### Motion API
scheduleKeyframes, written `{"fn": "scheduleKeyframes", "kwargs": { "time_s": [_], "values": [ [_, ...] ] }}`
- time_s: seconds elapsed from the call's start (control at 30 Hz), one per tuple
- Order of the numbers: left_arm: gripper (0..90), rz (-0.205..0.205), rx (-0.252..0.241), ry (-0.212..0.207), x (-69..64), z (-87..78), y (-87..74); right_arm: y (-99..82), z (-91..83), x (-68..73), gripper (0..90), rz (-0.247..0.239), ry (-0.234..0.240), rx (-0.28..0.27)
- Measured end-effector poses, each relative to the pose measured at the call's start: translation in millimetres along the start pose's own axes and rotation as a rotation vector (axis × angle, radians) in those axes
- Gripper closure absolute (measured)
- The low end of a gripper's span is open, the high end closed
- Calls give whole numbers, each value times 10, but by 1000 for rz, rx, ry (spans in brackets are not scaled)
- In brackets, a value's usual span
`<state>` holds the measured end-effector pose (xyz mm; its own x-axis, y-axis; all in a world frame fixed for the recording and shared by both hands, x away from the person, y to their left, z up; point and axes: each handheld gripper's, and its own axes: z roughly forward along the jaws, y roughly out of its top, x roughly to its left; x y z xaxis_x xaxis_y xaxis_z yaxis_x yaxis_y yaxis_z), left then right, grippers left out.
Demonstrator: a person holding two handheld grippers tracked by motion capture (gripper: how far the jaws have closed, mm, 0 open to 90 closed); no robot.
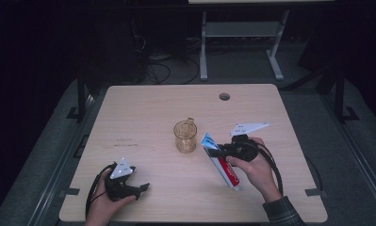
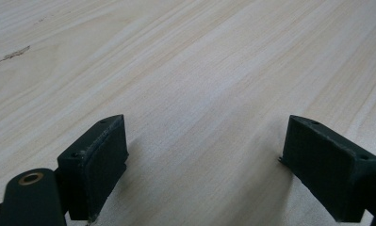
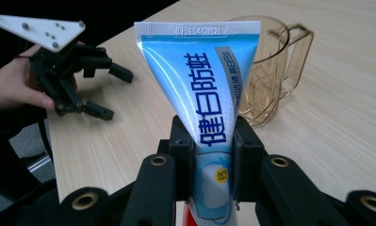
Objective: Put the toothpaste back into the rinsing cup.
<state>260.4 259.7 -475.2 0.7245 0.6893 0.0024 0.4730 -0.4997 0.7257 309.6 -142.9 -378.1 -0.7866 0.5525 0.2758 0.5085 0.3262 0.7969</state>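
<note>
Toothpaste tube (image 3: 202, 94): blue, white and red soft tube, dark blue characters on its face, flat crimped end raised, red lower part seen from the high view with the cap end low over the table, whether touching it I cannot tell. Held tilted off the table (image 1: 148, 108), just right of the cup.

Left to right across the table:

Left gripper (image 1: 141, 187): low at the near left corner of the table, in the person's left hand (image 1: 105, 207). Jaws wide apart, nothing between them; its own view shows bare wood grain between the two black pads (image 2: 101, 155). Idle, well apart from the cup.

Cup (image 1: 185, 135): clear amber plastic, ribbed, handle on one side, upright near the table's middle, apparently empty.

Right gripper (image 3: 214, 141): clamped on the tube around its middle, jaws pressed against both flat sides. Person's right hand (image 1: 251, 167) carries it to the right of the cup.

Step in hand, as I judge it: tube picked up and carried, not yet in the cup.

Next move calls for: lifting the tube over the rim, turning it more upright, lowering one end inside, then easing the jaws apart. The light cup could tip if the tube knocks its rim.
</note>
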Motion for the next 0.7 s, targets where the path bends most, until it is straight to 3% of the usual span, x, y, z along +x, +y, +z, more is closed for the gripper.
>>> {"fn": "scheduleKeyframes", "kwargs": {
  "time_s": [0.7],
  "values": [
    [132, 2, 1, -2, -4, -2, -1, 276, -186, -163, 738, -2, -16, -130]
  ]
}}
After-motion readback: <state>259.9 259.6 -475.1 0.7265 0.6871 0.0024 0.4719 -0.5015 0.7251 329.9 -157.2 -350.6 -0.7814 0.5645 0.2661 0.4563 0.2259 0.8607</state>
